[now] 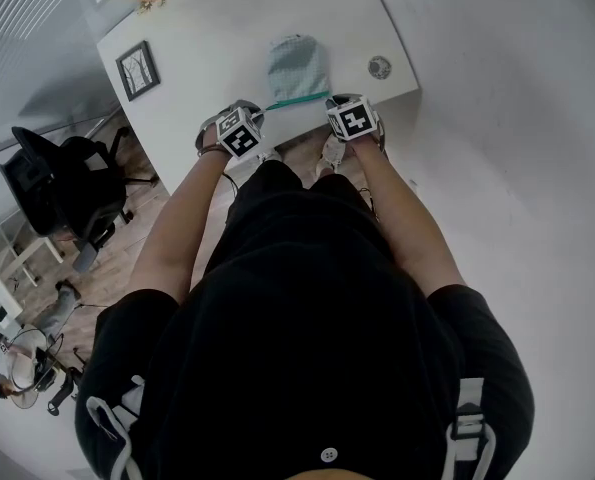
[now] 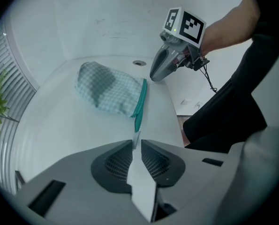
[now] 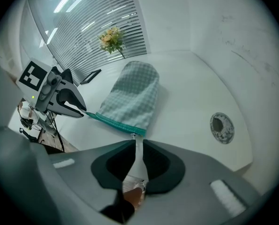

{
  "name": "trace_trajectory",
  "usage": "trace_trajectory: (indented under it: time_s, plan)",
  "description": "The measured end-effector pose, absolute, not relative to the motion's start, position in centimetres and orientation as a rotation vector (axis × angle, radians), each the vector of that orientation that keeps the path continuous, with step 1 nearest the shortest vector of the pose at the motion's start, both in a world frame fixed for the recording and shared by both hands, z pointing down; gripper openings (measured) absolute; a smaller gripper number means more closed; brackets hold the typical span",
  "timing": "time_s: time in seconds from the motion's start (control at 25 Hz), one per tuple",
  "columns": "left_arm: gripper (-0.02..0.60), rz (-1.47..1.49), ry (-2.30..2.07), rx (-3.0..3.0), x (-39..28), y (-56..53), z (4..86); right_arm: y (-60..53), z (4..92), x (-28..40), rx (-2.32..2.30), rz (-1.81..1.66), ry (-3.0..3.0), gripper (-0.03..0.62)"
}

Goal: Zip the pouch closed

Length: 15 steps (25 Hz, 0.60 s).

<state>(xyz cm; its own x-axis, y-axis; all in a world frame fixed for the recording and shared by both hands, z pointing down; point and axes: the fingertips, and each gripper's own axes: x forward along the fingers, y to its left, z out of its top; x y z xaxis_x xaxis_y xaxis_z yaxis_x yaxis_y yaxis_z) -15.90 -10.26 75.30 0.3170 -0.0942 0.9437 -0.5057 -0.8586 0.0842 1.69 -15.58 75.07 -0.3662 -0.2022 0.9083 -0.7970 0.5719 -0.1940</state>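
Lying along the near table (image 1: pixel 217 58) edge: checked pouch (image 1: pixel 297 68).

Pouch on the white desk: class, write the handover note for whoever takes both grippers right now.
Left gripper: jaws a narrow gap apart, the zip's tail end at their tips, seemingly not pinched.
Right gripper: jaws a narrow gap apart, the zip pull at their tips.
Pouch: checked, lying flat on the desk, teal zip along its near edge.
Done: the zip looks closed along its length.
To do: probably only check the closure and back both grippers away.
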Motion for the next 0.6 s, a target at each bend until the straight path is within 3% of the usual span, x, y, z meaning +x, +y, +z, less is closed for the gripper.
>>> trace_trajectory:
  time_s: [0.16, 0.6]
  plan:
    - [0.158, 1.512, -0.542, 2.200, -16.4, -9.8, 75.3, -15.5, 74.9, 2.4, 0.829, 0.809, -1.875, 0.060]
    - [0.166, 1.254, -0.776, 2.250, -18.2, -11.3, 69.8, -16.5, 70.9, 2.0, 0.833, 0.799, -2.052, 0.074]
